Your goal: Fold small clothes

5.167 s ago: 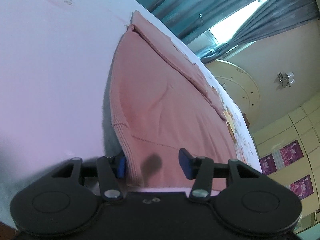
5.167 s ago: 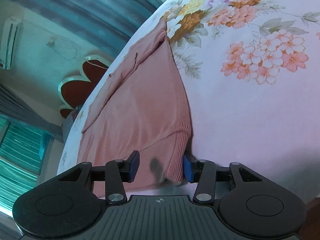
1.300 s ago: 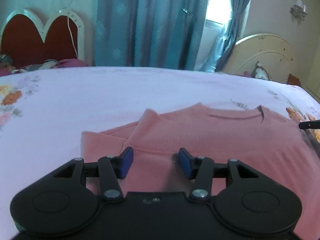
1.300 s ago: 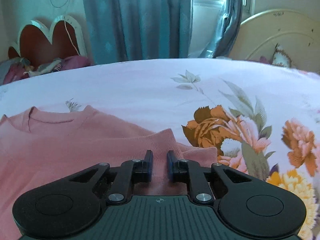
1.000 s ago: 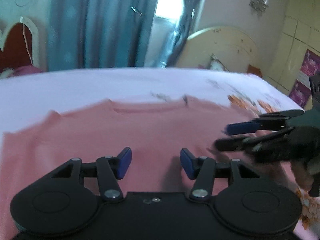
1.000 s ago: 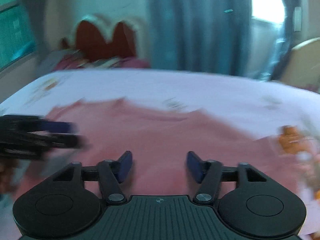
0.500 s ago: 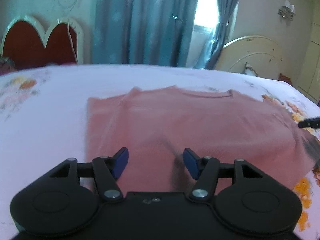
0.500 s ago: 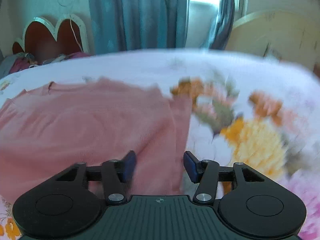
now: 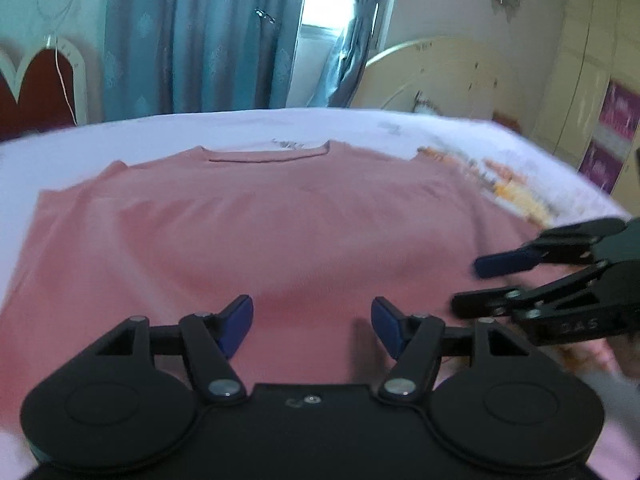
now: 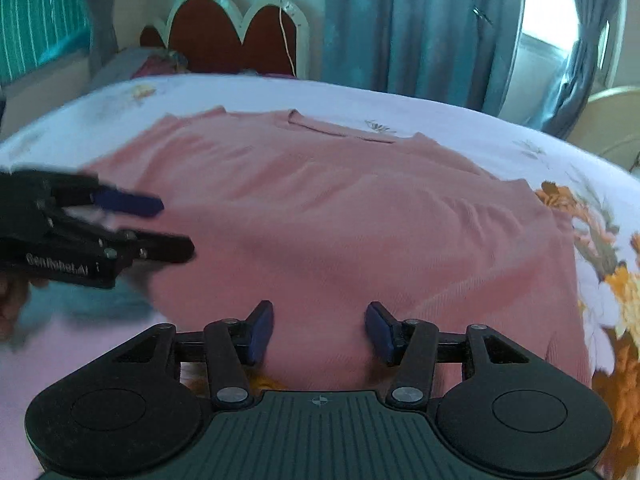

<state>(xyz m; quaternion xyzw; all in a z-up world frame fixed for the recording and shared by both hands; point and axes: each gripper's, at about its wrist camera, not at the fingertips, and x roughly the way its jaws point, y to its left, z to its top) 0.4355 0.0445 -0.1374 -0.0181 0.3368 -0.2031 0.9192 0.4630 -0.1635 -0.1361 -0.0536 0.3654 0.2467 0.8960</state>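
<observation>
The pink sweater [image 9: 280, 232] is spread flat ahead of both unclenched, empty grippers, left gripper [image 9: 312, 322] and right gripper [image 10: 319, 330], its neckline farthest away, its hem nearest.

Pink sweater [image 9: 280, 232] — flat on bedsheet [image 9: 120, 136]

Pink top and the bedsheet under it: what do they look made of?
Pink top: looks like a soft knit, matte; fine ribbing shows along its right edge in the right wrist view, and it lies in shallow ripples. Fibre can't be told.

Bedsheet: looks like thin woven fabric, pale with a printed flower pattern, smooth and matte; probably cotton or a blend, but blur leaves that open.
</observation>
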